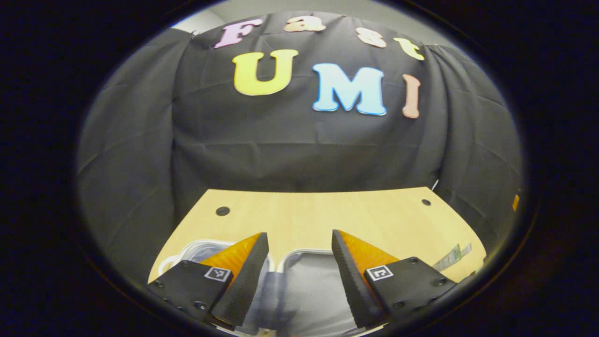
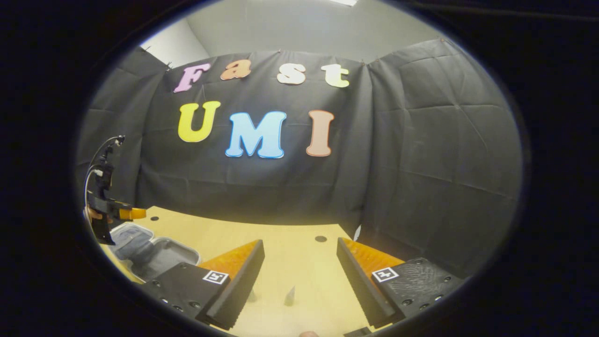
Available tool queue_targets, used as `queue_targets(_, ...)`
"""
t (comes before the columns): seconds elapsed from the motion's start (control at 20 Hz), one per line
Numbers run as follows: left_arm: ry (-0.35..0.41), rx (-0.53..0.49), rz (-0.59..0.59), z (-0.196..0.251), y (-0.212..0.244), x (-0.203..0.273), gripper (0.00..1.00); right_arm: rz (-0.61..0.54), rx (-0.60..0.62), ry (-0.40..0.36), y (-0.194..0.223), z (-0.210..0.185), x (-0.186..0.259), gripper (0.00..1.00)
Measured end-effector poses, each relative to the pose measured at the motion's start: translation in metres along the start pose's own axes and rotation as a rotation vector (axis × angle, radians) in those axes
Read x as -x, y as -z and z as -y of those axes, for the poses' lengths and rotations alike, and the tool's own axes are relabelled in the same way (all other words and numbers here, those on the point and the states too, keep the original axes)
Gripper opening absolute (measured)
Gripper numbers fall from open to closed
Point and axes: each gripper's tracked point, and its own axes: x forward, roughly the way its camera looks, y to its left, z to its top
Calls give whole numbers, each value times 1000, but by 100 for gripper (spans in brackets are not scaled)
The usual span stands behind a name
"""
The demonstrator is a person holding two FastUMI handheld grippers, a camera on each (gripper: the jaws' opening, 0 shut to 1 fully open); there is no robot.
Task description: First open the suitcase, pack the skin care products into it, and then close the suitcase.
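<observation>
On the pale wooden table (image 1: 327, 210), just under my left tongs (image 1: 298, 234), the suitcase (image 1: 313, 285) lies open, with its two halves flat side by side. One half has a light rim and the other shows a grey lining. So the opening part is settled as far as I can judge: the case lies open now. The closing part is still to do, because the lid is not down.

The packing is harder to judge. I see something bluish and blurred at the middle of the case, between my left fingers, but I cannot tell if it is a product or a strap of the case. A thin greenish packet (image 1: 451, 257) lies at the right edge of the table, apart from the case. In the right gripper view, one or two small pointed things (image 2: 290, 296) stand on the table between the fingers of my right tongs (image 2: 299, 241). They may be skin care products, but they are too small to be sure. If they are, some packing remains.

Both my tongs are spread wide and pinch nothing. The left tongs hang above the case, and the right tongs are well apart from it.
</observation>
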Motion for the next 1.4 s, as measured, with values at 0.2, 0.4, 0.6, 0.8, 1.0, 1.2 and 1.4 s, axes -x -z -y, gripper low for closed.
queue_targets(0.2,107,-38,41,93,-4,-5,91,-17,-16,5,8,20,0,94)
queue_targets(0.4,155,-56,61,169,1,-10,89,-22,-24,18,13,43,-1,95)
queue_targets(0.6,213,-23,124,235,-1,-6,93,-42,-37,18,21,60,-6,94)
queue_targets(0.8,257,-11,161,290,11,-3,99,-65,-31,7,32,71,-10,94)
queue_targets(1.0,296,-3,233,324,29,-1,96,-94,-14,-17,44,77,-14,94)
queue_targets(1.2,286,-54,217,334,86,-14,96,-107,-4,-43,54,78,-21,95)
queue_targets(1.4,276,-74,112,338,155,-34,97,-131,1,-101,70,63,-29,95)
